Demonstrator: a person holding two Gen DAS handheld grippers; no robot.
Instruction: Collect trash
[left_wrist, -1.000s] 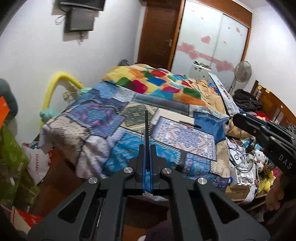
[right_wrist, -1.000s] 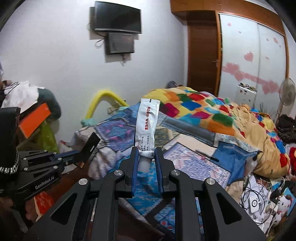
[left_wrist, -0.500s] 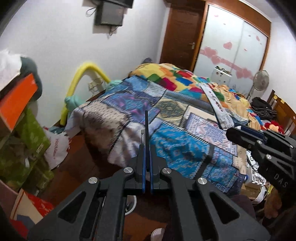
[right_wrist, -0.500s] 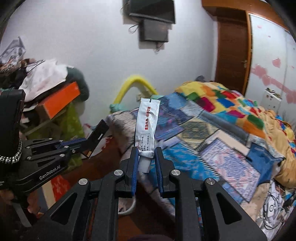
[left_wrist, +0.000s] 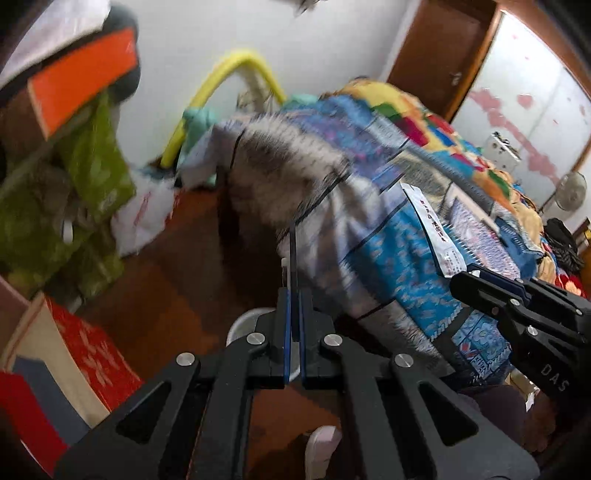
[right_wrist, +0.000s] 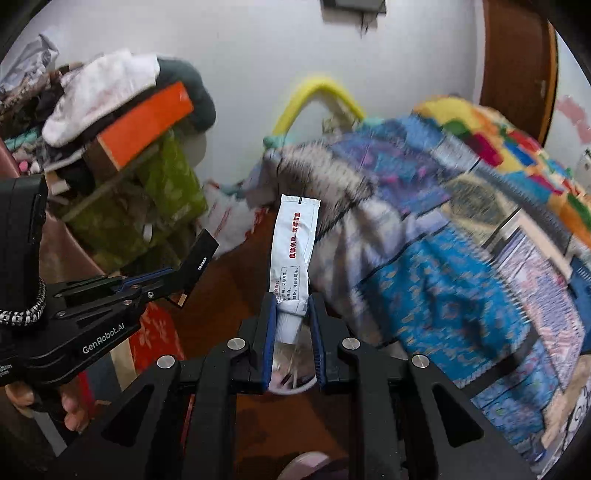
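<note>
My right gripper (right_wrist: 291, 306) is shut on the cap end of a white squeeze tube (right_wrist: 293, 251) with red print, which stands up from the jaws. The tube also shows in the left wrist view (left_wrist: 434, 232), held by the right gripper (left_wrist: 461, 280). My left gripper (left_wrist: 293, 295) is shut on a thin flat black card (left_wrist: 293, 258), seen edge-on; in the right wrist view the card (right_wrist: 197, 266) sticks out of the left gripper (right_wrist: 162, 280). A white round bin rim (left_wrist: 240, 325) sits on the floor under both grippers and also shows in the right wrist view (right_wrist: 295, 387).
A bed with a patchwork quilt (left_wrist: 406, 206) fills the right side. Piled clutter with an orange box (right_wrist: 147, 122) and green bags (right_wrist: 166, 195) stands at the left. A red and white carton (left_wrist: 74, 354) is at the lower left. Brown wooden floor (left_wrist: 177, 266) lies between.
Both grippers have swung left and tilted down, from the bed toward the floor and the clutter. The white bin rim has come into view. Both grips are unchanged.
</note>
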